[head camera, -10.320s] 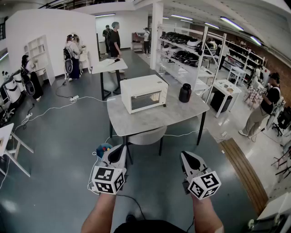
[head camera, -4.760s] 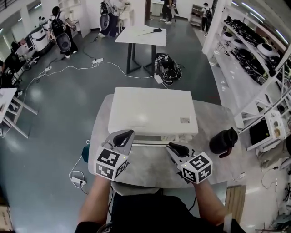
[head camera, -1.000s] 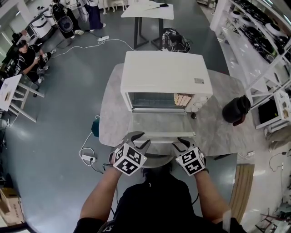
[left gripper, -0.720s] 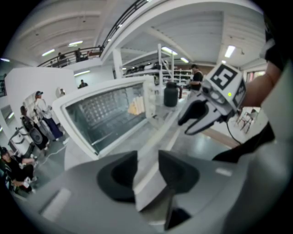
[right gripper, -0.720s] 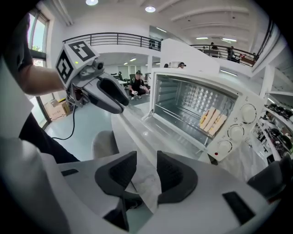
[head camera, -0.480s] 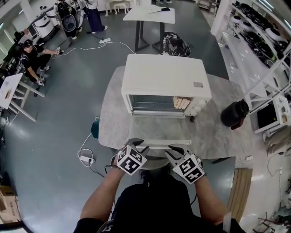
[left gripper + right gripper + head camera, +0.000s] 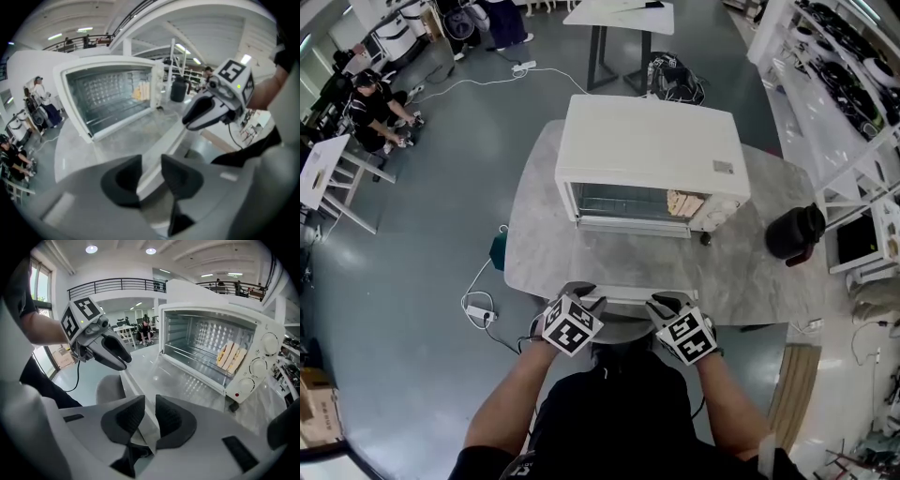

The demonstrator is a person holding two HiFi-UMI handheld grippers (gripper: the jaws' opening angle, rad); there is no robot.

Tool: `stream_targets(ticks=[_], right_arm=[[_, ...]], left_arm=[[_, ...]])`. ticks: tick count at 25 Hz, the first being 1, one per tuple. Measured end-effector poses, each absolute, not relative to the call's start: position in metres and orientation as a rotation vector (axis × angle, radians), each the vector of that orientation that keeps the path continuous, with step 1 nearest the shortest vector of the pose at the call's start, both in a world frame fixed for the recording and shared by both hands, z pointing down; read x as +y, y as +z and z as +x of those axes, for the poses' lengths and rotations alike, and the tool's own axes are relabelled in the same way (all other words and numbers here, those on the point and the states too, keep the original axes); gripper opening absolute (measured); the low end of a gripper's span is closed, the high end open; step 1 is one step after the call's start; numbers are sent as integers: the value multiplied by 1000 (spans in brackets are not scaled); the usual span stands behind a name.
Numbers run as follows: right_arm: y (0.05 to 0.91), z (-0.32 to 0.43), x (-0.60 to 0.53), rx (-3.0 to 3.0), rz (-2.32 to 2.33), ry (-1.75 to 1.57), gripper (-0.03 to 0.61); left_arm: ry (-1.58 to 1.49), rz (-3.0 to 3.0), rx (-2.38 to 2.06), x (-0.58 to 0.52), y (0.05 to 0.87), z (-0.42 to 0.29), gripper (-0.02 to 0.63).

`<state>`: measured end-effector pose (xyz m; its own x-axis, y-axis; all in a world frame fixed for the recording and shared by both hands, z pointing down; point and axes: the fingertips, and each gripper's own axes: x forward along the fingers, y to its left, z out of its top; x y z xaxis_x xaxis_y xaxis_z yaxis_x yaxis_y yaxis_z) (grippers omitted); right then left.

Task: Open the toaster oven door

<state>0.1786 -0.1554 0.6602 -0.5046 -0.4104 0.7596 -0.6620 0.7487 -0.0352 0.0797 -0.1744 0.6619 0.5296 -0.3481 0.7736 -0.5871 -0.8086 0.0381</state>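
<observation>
From above, the left gripper and right gripper cover the near edge of the glass door, which lies folded down flat from the white box-shaped toaster oven on the grey stone-look table. The left gripper has just been closing yet stands fairly wide, the door's white handle bar loose in its gap. The right gripper, closing too, is down to a narrow slit with that bar showing in it, and I can't make out any contact.
</observation>
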Motion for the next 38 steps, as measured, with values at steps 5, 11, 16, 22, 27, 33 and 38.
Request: stream_targets(ticks=[5,11,16,22,27,33,38], right_arm=[[673,177,-162,-2157,799,420,72],[694,175,-159,-2122,756,480,78],[704,172,-158,-2112,736,520,80],[708,171,-158,-2103,734,559,81],[709,172,-162,-2097,731,567,81],[690,171,-167,-2097,755,559,81],[670,168,-170,-2093,774,525,81]], left_arm=[[1195,2462,-777,-172,679,79,133],[1214,2427,-743,-167,695,78,133],[1209,2396,-728,-167,705,74,133],[1195,2373,-711,-166,710,73,130],[1195,2380,-708,-170,707,74,128],[1129,2396,-738,-176,687,70,127],[1040,2435,-798,-185,660,60,127]])
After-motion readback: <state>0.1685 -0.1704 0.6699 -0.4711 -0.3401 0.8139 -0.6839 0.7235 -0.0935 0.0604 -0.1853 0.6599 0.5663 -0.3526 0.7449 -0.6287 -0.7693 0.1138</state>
